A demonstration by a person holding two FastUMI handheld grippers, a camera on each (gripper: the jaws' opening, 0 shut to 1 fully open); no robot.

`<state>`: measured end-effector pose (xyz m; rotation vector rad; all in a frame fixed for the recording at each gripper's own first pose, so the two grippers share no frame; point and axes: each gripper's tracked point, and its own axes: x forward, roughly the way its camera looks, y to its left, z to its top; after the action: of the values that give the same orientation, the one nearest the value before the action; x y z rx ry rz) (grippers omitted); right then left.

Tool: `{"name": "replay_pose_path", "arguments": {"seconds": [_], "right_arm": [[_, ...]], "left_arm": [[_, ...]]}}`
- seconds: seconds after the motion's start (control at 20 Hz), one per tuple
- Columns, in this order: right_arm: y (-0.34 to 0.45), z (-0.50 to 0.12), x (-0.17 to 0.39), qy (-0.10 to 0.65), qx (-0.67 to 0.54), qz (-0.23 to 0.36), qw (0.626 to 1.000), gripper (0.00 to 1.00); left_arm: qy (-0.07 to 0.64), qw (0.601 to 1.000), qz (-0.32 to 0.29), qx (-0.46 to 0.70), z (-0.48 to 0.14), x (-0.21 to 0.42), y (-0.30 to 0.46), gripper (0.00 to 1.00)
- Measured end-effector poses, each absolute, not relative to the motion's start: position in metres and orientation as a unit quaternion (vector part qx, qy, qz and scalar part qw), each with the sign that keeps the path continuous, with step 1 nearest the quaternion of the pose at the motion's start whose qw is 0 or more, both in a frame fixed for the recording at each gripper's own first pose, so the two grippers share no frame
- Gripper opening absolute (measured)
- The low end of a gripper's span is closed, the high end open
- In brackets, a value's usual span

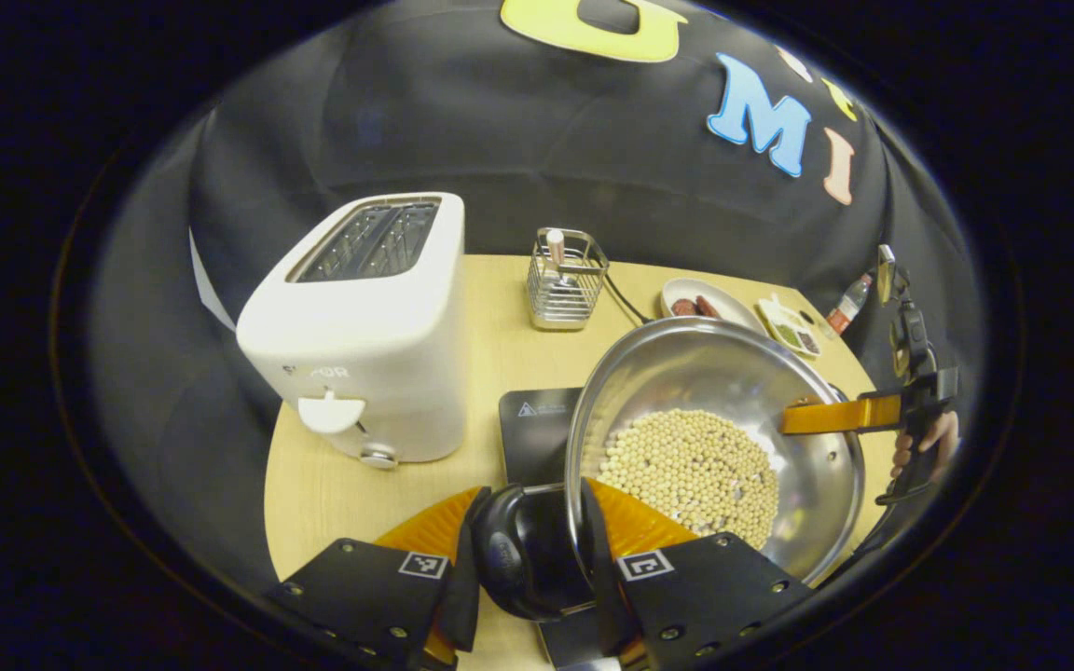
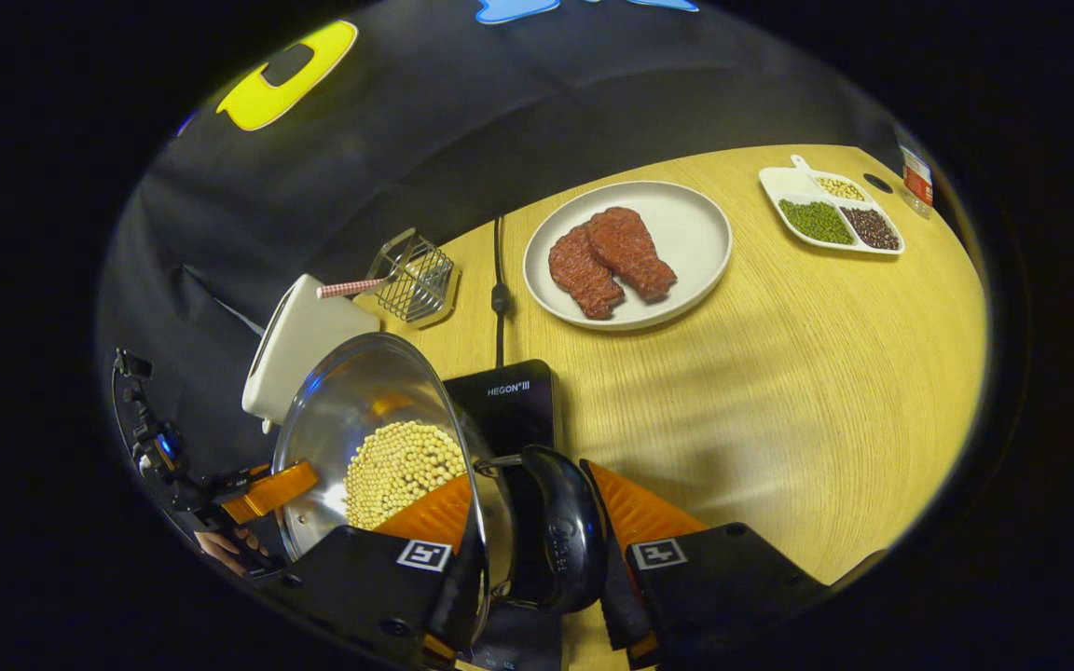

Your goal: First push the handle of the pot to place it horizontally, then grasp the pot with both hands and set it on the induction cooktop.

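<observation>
The shiny round steel pot (image 1: 733, 391) full of pale beans (image 1: 691, 475) is held over the flat black induction cooktop (image 1: 537, 429) on the wooden worktop (image 1: 332, 485). Its black side handle (image 1: 523, 550) is pinched by the left hand-held gripper (image 1: 528, 559). Its other black handle (image 2: 556, 531) is pinched by the right hand-held gripper (image 2: 537, 550). A white toaster (image 1: 360, 326) is seen at ten o'clock of the pot.

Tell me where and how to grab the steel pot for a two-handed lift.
Grip the pot by its two black side handles, one claw from each opposite side. The handles stick out past the rim, the wall is smooth and curved, and the beans inside call for a level carry.
</observation>
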<state>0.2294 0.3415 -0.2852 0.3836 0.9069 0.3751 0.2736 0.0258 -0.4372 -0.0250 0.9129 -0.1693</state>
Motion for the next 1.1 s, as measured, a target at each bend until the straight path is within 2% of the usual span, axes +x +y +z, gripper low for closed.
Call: {"name": "replay_pose_path", "arguments": {"seconds": [0.1, 0.15, 0.2, 0.25, 0.3, 0.4, 0.45, 0.5, 0.55, 0.6, 0.65, 0.7, 0.85, 1.1], "right_arm": [[0.343, -0.286, 0.229, 0.432, 0.184, 0.182, 0.864, 0.53], [0.343, -0.287, 0.23, 0.431, 0.185, 0.183, 0.864, 0.54], [0.344, -0.287, 0.23, 0.432, 0.186, 0.185, 0.863, 0.57], [0.343, -0.287, 0.23, 0.433, 0.188, 0.182, 0.862, 0.55], [0.345, -0.285, 0.229, 0.435, 0.192, 0.183, 0.86, 0.55], [0.344, -0.283, 0.228, 0.433, 0.191, 0.182, 0.862, 0.51], [0.343, -0.281, 0.228, 0.431, 0.188, 0.182, 0.863, 0.53], [0.341, -0.283, 0.227, 0.431, 0.183, 0.181, 0.865, 0.66], [0.337, -0.282, 0.226, 0.432, 0.176, 0.179, 0.866, 0.74], [0.335, -0.28, 0.223, 0.429, 0.171, 0.179, 0.868, 0.92], [0.332, -0.277, 0.222, 0.425, 0.166, 0.181, 0.871, 0.92], [0.329, -0.272, 0.22, 0.42, 0.161, 0.184, 0.874, 0.98], [0.312, -0.259, 0.21, 0.409, 0.143, 0.185, 0.882, 0.98], [0.271, -0.226, 0.191, 0.372, 0.121, 0.185, 0.901, 0.98]], "left_arm": [[0.435, 0.897, -0.076, -0.026, -0.437, 0.273, 0.022, 0.51], [0.435, 0.897, -0.076, -0.028, -0.439, 0.273, 0.021, 0.48], [0.436, 0.896, -0.077, -0.031, -0.44, 0.272, 0.021, 0.53], [0.429, 0.9, -0.072, -0.038, -0.437, 0.275, 0.022, 0.54], [0.429, 0.9, -0.071, -0.04, -0.437, 0.275, 0.021, 0.52], [0.426, 0.902, -0.065, -0.037, -0.436, 0.275, 0.022, 0.59], [0.425, 0.902, -0.065, -0.034, -0.435, 0.274, 0.022, 0.6], [0.421, 0.905, -0.063, -0.025, -0.434, 0.275, 0.024, 0.6], [0.426, 0.903, -0.057, -0.01, -0.436, 0.274, 0.029, 0.59], [0.432, 0.901, -0.043, 0.01, -0.435, 0.269, 0.037, 0.72], [0.431, 0.902, -0.036, 0.017, -0.432, 0.269, 0.039, 0.84], [0.428, 0.903, -0.033, 0.017, -0.427, 0.268, 0.038, 0.86], [0.405, 0.914, -0.002, 0.025, -0.412, 0.268, 0.044, 0.83], [0.344, 0.938, 0.043, 0.027, -0.372, 0.267, 0.042, 0.86]]}}
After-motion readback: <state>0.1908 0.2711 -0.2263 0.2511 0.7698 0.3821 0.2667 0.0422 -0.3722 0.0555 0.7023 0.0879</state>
